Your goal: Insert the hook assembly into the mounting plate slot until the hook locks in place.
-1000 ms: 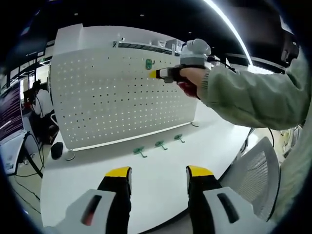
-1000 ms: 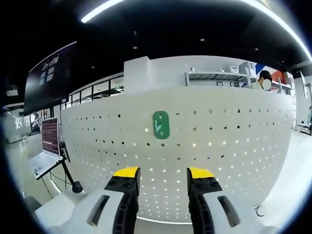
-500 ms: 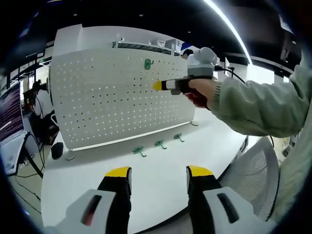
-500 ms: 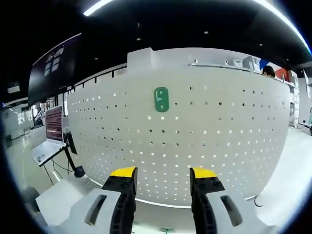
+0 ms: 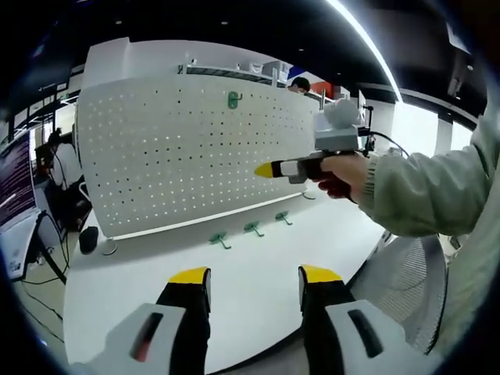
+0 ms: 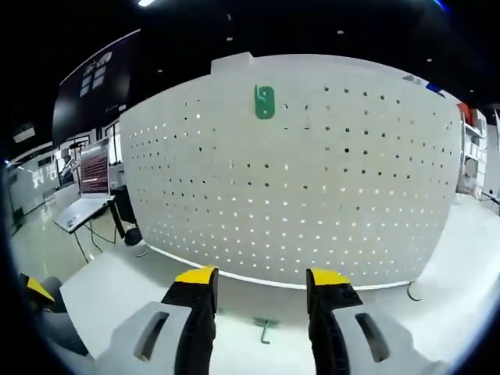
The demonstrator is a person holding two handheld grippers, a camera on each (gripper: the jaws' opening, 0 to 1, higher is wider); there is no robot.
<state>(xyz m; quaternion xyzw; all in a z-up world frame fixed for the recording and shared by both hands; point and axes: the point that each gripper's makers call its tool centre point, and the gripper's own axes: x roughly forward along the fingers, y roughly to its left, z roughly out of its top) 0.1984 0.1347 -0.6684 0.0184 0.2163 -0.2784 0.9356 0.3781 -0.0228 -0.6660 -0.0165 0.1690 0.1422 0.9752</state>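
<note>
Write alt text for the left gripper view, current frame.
The right gripper, open and empty, is held by a hand in front of a white pegboard that carries one green hook near its top. Three green hooks lie on the white table below; the left gripper is open in the foreground.

This looks like a large open lab or test hall inside an office building. The ceiling is dark, with long strip lights [image 5: 367,43]. A white table [image 5: 258,273] carries an upright white pegboard [image 5: 172,148] — a kind of demonstration set-up. At the left side a laptop [image 6: 84,205] stands on a stand, with cables on the floor below. A big dark wall screen [image 6: 98,86] hangs higher up. A mesh office chair [image 5: 406,273] stands beside the table, and metal shelving [image 5: 234,73] rises behind the board.
</note>
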